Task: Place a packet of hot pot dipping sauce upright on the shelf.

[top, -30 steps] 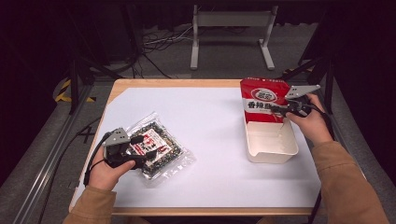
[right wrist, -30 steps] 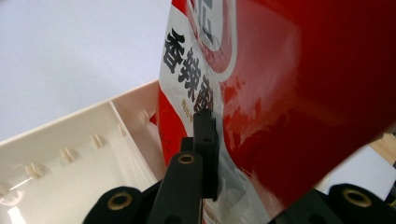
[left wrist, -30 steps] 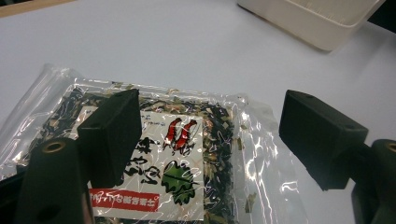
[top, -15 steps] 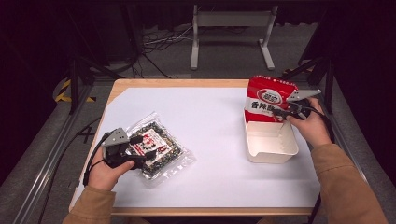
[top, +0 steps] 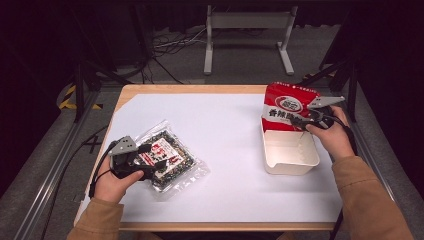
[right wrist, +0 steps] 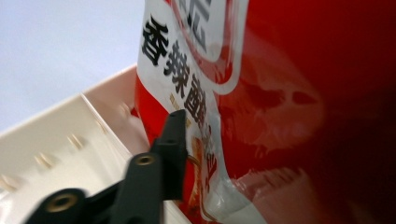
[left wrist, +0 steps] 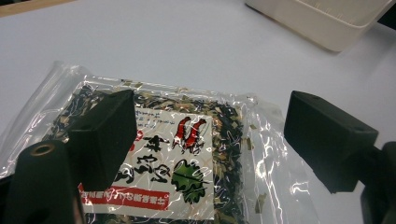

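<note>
Left gripper [top: 150, 162]: jaws wide apart, poised over clear spice packet [top: 167, 157], one jaw near its label.
Right gripper [top: 300, 121]: clamped on red snack bag [top: 285, 107].
Red snack bag: upright, at far end of white tray [top: 290, 152].
Surroundings: white table sheet [top: 225, 135]; open surface between packet and tray.

A white sheet [top: 230, 135] covers most of the wooden tabletop [top: 195, 89]. Beyond the far edge, a pale metal stand [top: 248, 35] rests on the grey floor [top: 45, 165], with dark cables [top: 167, 47] coiled beside it.
</note>
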Motion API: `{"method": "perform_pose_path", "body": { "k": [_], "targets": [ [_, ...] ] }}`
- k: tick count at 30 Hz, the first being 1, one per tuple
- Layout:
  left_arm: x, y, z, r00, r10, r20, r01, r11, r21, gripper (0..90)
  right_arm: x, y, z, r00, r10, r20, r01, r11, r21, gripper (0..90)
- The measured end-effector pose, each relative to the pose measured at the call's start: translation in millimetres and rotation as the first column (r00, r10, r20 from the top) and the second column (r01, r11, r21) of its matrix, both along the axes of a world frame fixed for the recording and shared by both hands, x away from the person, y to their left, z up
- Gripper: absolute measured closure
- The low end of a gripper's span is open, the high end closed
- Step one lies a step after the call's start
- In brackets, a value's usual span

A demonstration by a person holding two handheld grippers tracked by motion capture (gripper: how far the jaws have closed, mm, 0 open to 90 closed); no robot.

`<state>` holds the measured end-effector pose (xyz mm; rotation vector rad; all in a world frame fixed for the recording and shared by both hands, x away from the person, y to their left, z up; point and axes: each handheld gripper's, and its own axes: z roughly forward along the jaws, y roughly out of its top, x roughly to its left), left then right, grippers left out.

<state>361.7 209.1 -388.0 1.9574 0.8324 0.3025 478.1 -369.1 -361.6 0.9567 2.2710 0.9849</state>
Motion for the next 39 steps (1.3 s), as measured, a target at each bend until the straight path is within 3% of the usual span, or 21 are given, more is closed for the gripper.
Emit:
{"method": "perform_pose_path", "body": {
  "k": [5, 8, 15, 21, 27, 30, 35, 39],
  "targets": [
    [3.6, -1.7, 0.2, 1.0000, -0.004, 0.002, 0.004, 1.0000, 0.002, 17.0, -9.6, -2.7, 6.0, 0.9983, -0.039, 0.043, 0.036, 0.997, 0.069, 37.5],
    [5.3, -2.3, 0.8, 1.0000, -0.002, 0.003, 0.002, 1.0000, -0.004, 16.4, -18.0, -7.5, 13.4, 0.9964, -0.056, 0.063, 0.049, 0.993, 0.106, 35.0],
    [9.0, -1.1, 2.1, 1.0000, 0.004, 0.004, -0.004, 0.9999, -0.013, 16.1, -35.5, -18.9, 22.7, 0.9923, -0.102, 0.070, 0.093, 0.989, 0.118, 32.5],
    [11.1, 3.4, 2.7, 0.9997, 0.021, 0.009, -0.021, 0.9998, 0.006, 15.7, -54.9, -23.2, 31.1, 0.9889, -0.123, 0.083, 0.112, 0.985, 0.130, 32.3],
    [10.3, 10.6, 4.0, 0.9973, 0.072, 0.012, -0.072, 0.9974, 0.001, 15.2, -84.2, -13.4, 42.3, 0.9899, -0.092, 0.108, 0.075, 0.986, 0.152, 32.6],
    [8.6, 15.5, 5.0, 0.9934, 0.114, -0.010, -0.114, 0.9935, -0.006, 15.1, -98.2, -3.5, 46.0, 0.9909, -0.065, 0.117, 0.045, 0.985, 0.165, 33.5],
    [8.0, 17.8, 6.0, 0.9934, 0.114, -0.002, -0.114, 0.9932, 0.025, 15.8, -112.7, 10.2, 49.6, 0.9919, -0.027, 0.124, 0.005, 0.985, 0.172, 33.3],
    [5.7, 17.3, 8.2, 0.9941, 0.104, -0.033, -0.102, 0.9934, 0.053, 19.0, -123.8, 21.2, 50.8, 0.9919, 0.010, 0.127, -0.033, 0.982, 0.186, 33.3]
  ]
}}
